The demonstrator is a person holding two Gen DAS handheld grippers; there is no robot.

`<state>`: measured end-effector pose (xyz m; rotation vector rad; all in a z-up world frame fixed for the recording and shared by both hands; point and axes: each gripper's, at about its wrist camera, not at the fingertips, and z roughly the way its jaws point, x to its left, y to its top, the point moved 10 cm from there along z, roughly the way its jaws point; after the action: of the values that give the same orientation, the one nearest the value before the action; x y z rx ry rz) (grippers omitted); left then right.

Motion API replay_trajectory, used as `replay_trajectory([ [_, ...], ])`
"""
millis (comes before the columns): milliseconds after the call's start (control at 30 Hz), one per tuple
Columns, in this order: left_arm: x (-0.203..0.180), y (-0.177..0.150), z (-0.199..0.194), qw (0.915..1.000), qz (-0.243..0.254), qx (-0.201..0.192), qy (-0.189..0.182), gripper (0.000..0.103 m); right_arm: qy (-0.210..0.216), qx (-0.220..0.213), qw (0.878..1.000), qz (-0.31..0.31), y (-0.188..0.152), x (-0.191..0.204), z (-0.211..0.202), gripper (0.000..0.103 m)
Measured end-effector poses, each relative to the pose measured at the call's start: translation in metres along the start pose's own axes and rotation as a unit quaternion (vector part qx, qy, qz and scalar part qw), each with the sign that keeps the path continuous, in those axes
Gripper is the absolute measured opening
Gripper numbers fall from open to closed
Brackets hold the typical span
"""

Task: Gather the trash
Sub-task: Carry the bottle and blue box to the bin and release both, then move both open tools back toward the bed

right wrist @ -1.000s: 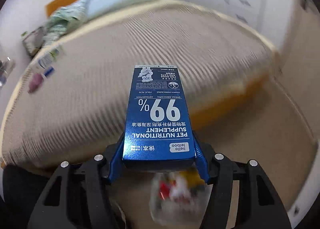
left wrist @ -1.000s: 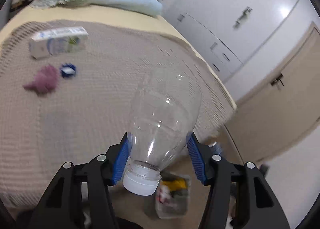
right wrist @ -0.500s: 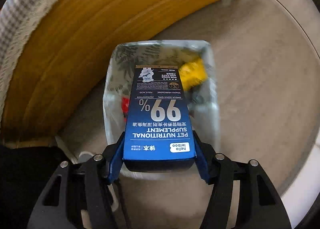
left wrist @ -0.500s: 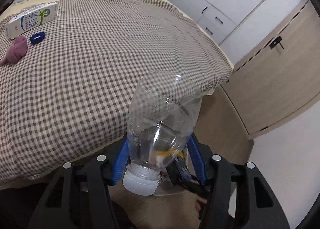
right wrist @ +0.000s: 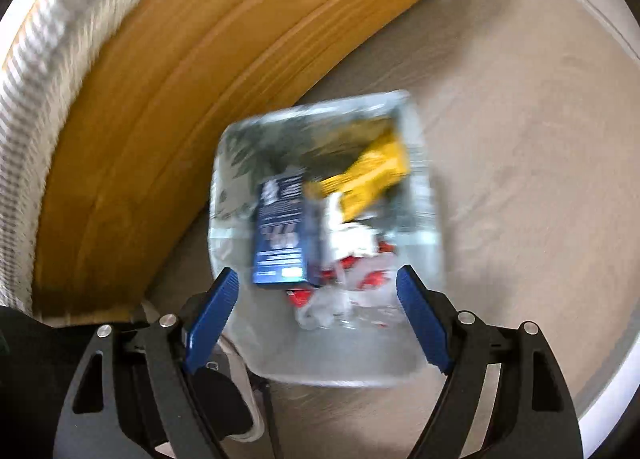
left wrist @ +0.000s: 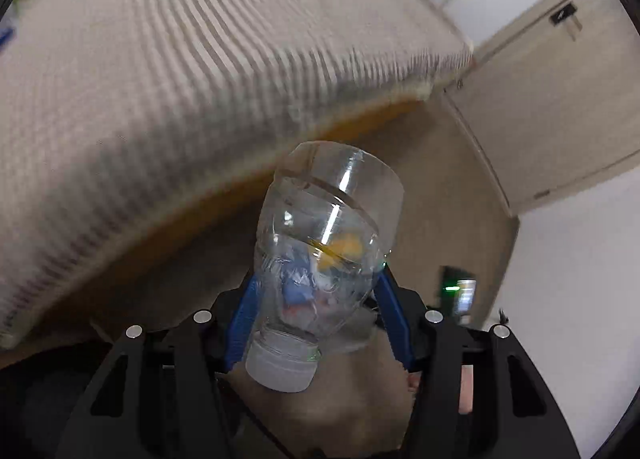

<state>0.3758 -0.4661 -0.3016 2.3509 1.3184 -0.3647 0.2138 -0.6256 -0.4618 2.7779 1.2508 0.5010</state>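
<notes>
**Q:** Clear plastic in the left one, what is it?

**Me:** Clear plastic bottle [left wrist: 326, 243], cap [left wrist: 282, 363] end toward the camera, base pointing away. My left gripper [left wrist: 316, 317] is clamped on its neck end, a blue pad [left wrist: 240, 329] pressed against each side. Bottle tilts a bit right. Blurry bed [left wrist: 168, 71] with a checked cover fills the left and far part of that view, wood frame under it, floor [left wrist: 452, 195] and a beige door [left wrist: 556, 99] far right. Coloured bits show through the bottle wall; can't tell what they are.

**Q:** And the right?

**Me:** My right gripper [right wrist: 318, 313] is spread wide, nothing between the pads [right wrist: 210, 319]. Directly in front of it sits the trash bin [right wrist: 430, 243], translucent, on the floor [right wrist: 520, 139] just beside the wooden bed frame [right wrist: 168, 107], which runs along the left.

**Q:** What's in the bin?

**Me:** Blue box [right wrist: 286, 231] with white print, left part of the bin, apart from my pads. Yellow wrapper [right wrist: 372, 177] on the far right side. White and red wrappers [right wrist: 360, 259] nearer me. Frame is motion-blurred, so the print is unreadable.

**Q:** Box touching the bottom?

**Me:** Can't tell. It's within the bin outline, leaning near the left wall, that's all.
</notes>
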Motion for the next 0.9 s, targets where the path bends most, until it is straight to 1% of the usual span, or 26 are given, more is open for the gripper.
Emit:
replay_trajectory([
  [67, -0.010, -0.013, 0.046, 0.9989, -0.007, 0.047, -0.003, 0.054, -0.016, -0.013, 1.000, 0.014, -0.006, -0.022, -0.021, 0.078],
  [133, -0.021, -0.030, 0.096, 0.9938, -0.012, 0.110, -0.010, 0.054, -0.027, -0.026, 0.999, 0.023, -0.010, -0.041, -0.037, 0.078],
  [167, -0.025, -0.035, 0.113, 0.9916, -0.007, 0.129, -0.012, 0.054, -0.033, -0.031, 0.999, 0.025, -0.011, -0.047, -0.043, 0.078],
  [267, -0.035, -0.052, 0.175, 0.9852, 0.030, 0.168, 0.005, 0.054, -0.039, -0.035, 0.998, 0.035, -0.016, -0.062, -0.047, 0.078],
  [300, -0.039, -0.059, 0.189, 0.9831, 0.033, 0.180, 0.004, 0.054, -0.040, -0.035, 0.998, 0.040, -0.017, -0.065, -0.047, 0.078],
  [333, -0.042, -0.066, 0.213, 0.9793, 0.026, 0.201, 0.003, 0.055, -0.040, -0.032, 0.998, 0.043, -0.019, -0.068, -0.045, 0.078],
  [367, -0.042, -0.073, 0.221, 0.9779, 0.023, 0.208, -0.002, 0.056, -0.039, -0.027, 0.998, 0.044, -0.021, -0.070, -0.041, 0.078],
  [400, -0.042, -0.074, 0.232, 0.9766, 0.025, 0.214, -0.004, 0.061, -0.040, -0.017, 0.998, 0.041, -0.025, -0.070, -0.035, 0.078],
  [433, -0.041, -0.073, 0.245, 0.9755, 0.030, 0.218, 0.010, 0.079, -0.041, -0.011, 0.998, 0.038, -0.028, -0.070, -0.031, 0.078],
  [467, -0.034, -0.068, 0.253, 0.9775, 0.031, 0.206, 0.033, 0.087, -0.043, -0.005, 0.999, 0.031, -0.031, -0.070, -0.028, 0.078],
  [500, -0.027, -0.060, 0.254, 0.9826, 0.020, 0.181, 0.038, 0.087, -0.043, -0.003, 0.999, 0.026, -0.033, -0.069, -0.028, 0.078],
  [533, -0.024, -0.057, 0.253, 0.9850, 0.009, 0.169, 0.031, 0.087, -0.041, 0.001, 0.999, 0.017, -0.037, -0.066, -0.023, 0.078],
  [600, -0.016, -0.053, 0.247, 0.9861, -0.028, 0.164, 0.005, 0.087, -0.041, 0.012, 0.999, 0.011, -0.043, -0.065, -0.016, 0.078],
  [633, -0.011, -0.051, 0.242, 0.9862, -0.042, 0.160, 0.001, 0.087, -0.038, 0.019, 0.999, 0.010, -0.045, -0.063, -0.011, 0.078],
  [667, -0.009, -0.049, 0.238, 0.9866, -0.048, 0.156, 0.005, 0.087, -0.035, 0.023, 0.999, 0.010, -0.047, -0.061, -0.008, 0.078],
  [733, -0.003, -0.043, 0.226, 0.9891, -0.043, 0.139, 0.017, 0.087, -0.032, 0.027, 0.999, 0.009, -0.047, -0.056, -0.003, 0.078],
  [833, -0.003, -0.033, 0.212, 0.9913, -0.018, 0.122, 0.046, 0.087, -0.029, 0.029, 0.999, -0.006, -0.044, -0.042, -0.001, 0.078],
  [900, -0.003, -0.035, 0.202, 0.9912, -0.006, 0.121, 0.052, 0.087, -0.031, 0.031, 0.999, -0.015, -0.043, -0.035, -0.001, 0.078],
])
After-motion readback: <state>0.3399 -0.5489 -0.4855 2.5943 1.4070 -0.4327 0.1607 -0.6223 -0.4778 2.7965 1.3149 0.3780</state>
